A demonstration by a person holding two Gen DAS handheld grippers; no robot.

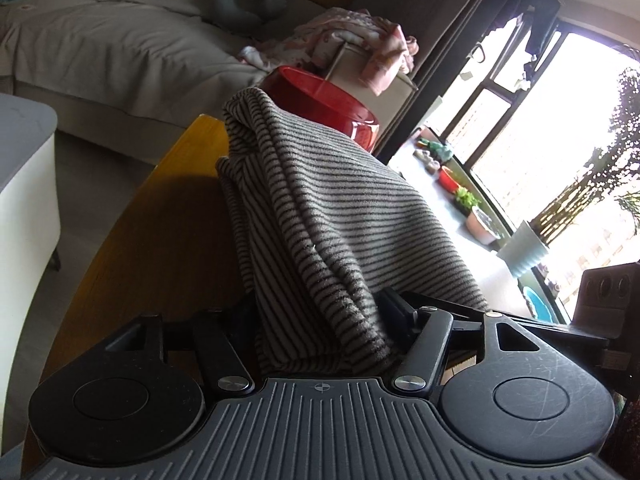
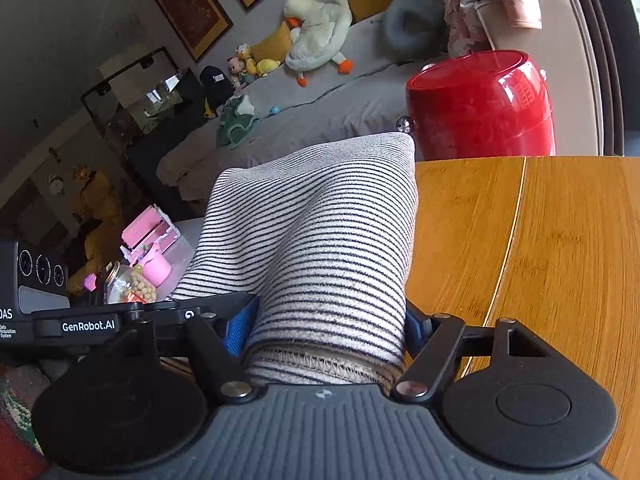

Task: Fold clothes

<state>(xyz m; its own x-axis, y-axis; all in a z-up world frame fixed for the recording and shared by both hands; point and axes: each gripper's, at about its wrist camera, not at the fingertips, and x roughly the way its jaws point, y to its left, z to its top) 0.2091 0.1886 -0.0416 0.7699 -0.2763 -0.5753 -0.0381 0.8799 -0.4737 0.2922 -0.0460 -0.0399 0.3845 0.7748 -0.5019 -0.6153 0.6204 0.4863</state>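
In the left wrist view, one white cabinet (image 1: pixel 24 184) stands at the far left edge, beside one wooden table (image 1: pixel 160 216). The left gripper (image 1: pixel 320 320) is clenched on one striped garment (image 1: pixel 320 208), whose bunched cloth fills the gap between its two black jaws and rises up and away over the table. Behind the cloth sits one red container (image 1: pixel 332 108), and beyond it one grey neck pillow (image 1: pixel 248 2) lies on the sofa (image 1: pixel 100 48). Further right, pink clothing (image 1: pixel 360 44) is heaped on a beige box, and several potted plants line the windowsill (image 1: pixel 452 184).

In the right wrist view, the other gripper's body (image 2: pixel 36 300) shows at the left edge. The right gripper (image 2: pixel 324 332) is likewise clamped on the striped garment (image 2: pixel 320 220), a hemmed edge pinched between its two jaws. One plush goose (image 2: pixel 320 28) rests on the sofa behind. To the right stands the red container (image 2: pixel 480 108), with the wooden table (image 2: pixel 540 260) beneath and right of the cloth.
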